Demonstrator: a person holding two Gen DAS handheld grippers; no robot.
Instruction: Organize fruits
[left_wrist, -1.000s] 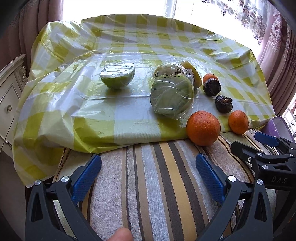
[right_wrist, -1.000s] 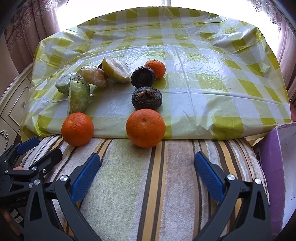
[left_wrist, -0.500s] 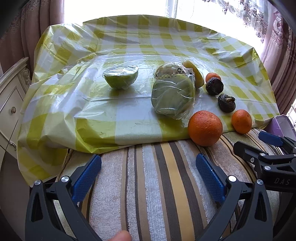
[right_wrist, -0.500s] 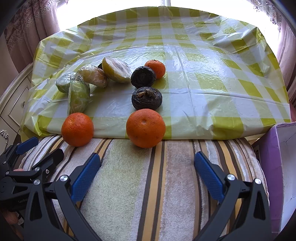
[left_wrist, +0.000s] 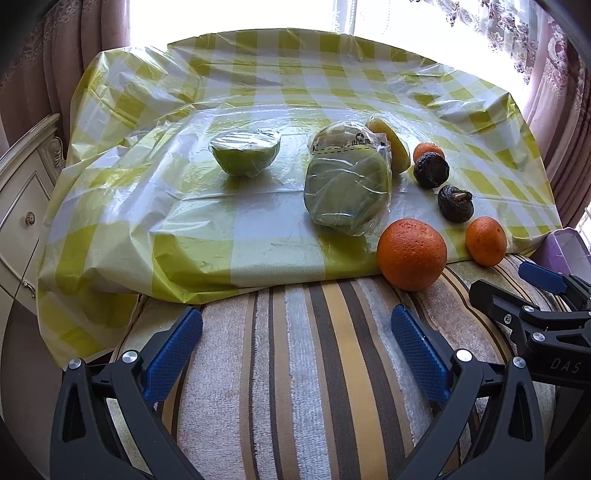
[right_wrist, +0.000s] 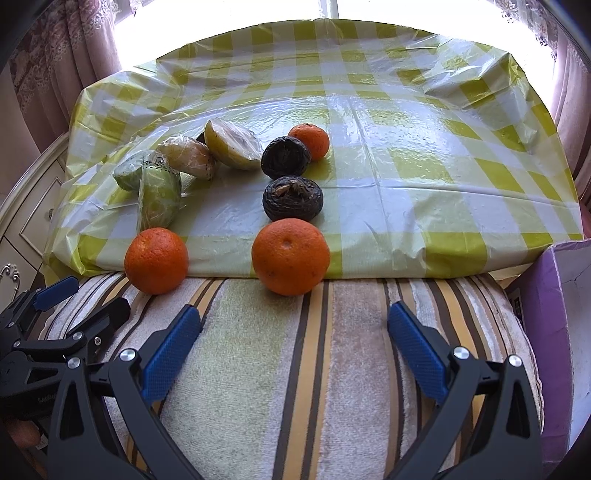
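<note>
Two oranges (right_wrist: 290, 256) (right_wrist: 156, 260) before gaping, empty jaws.

Both wrist views look forward, low and close over the striped towel (left_wrist: 295, 369) toward the checked cloth (left_wrist: 277, 92) — left view from the towel's left, right from its right; both share the oranges.

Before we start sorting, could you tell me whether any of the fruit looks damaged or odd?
Yes: two dark fruits between the oranges look shrivelled and blackened, probably spoiled. The rest seems sound, several pieces being wrapped in plastic.
</note>
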